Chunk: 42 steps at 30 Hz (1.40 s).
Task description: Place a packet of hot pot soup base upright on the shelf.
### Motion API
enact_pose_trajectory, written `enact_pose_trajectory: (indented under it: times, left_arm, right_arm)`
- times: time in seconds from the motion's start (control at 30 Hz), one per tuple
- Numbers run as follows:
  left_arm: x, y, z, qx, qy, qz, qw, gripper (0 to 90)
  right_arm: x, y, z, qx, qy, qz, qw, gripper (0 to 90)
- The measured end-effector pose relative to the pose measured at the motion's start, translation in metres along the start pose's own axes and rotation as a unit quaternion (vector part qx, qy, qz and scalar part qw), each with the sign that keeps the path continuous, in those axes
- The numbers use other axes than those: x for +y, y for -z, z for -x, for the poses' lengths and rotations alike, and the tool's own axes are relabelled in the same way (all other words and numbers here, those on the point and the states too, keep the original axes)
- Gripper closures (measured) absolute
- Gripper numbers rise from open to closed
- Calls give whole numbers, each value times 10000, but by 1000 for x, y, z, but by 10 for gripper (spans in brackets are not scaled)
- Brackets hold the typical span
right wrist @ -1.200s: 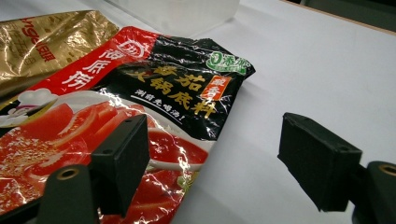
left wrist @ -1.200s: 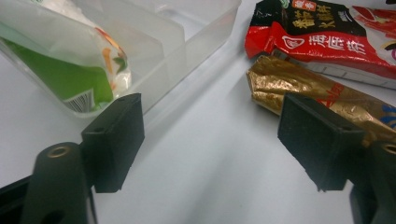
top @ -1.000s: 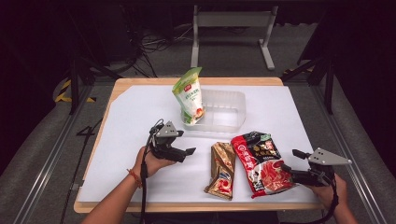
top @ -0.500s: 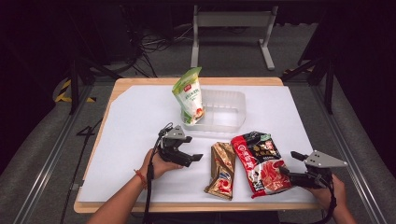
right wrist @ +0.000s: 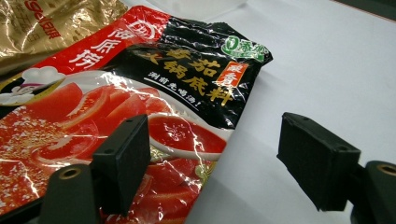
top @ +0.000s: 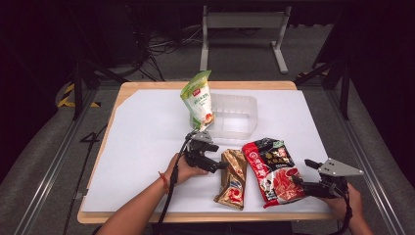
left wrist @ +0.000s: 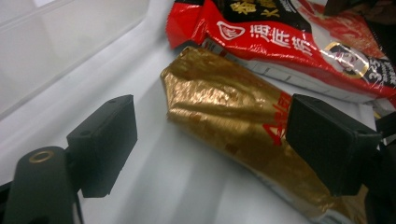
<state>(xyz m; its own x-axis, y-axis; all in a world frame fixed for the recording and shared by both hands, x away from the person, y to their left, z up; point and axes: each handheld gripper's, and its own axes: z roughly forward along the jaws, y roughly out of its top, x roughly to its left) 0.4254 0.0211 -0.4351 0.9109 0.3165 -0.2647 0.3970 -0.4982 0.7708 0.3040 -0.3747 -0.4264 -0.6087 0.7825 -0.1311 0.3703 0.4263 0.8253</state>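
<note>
L tongs wide astride gold pouch top edge.

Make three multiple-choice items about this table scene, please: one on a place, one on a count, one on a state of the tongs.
1. Where does the gold packet lie?
A. inside the clear tray
B. between the left tongs and the red packet
C. on the floor

2. How many packets are on the table?
A. three
B. two
C. five

3. How are the left tongs now?
A. shut on the green pouch
B. shut on nothing
C. open, jaws on either side of the gold packet's end

Answers:
1 B: the high view shows it to the right of the left tongs, with the red packet beyond it.
2 A: the gold packet, the red packet and the green pouch, which leans on the clear tray.
3 C: the left gripper view shows a wide gap between the jaws.
</note>
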Motion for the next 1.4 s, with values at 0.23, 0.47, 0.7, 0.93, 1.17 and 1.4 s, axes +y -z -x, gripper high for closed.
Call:
enact_pose_trajectory:
  times: [0.23,0.47,0.7,0.93,1.17,1.4]
  left_arm:
    - [9,-16,-8,-69,253,-39,9996,185]
    - [12,-33,-11,-170,370,-155,9990,231]
    - [13,-33,-8,-38,481,30,9988,582]
    - [9,-22,-12,-36,703,359,9969,870]
    - [16,12,-2,163,687,1038,9921,879]
    - [19,49,7,245,749,1692,9824,880]
  right_arm:
    - [1,0,-2,2,41,4,10000,252]
    - [1,0,-2,17,45,-4,10000,244]
    - [0,2,-1,19,10,16,10000,242]
    - [0,3,0,-11,1,44,10000,239]
    - [0,6,2,-41,-34,99,9999,236]
    - [0,7,3,-74,-40,113,9999,236]
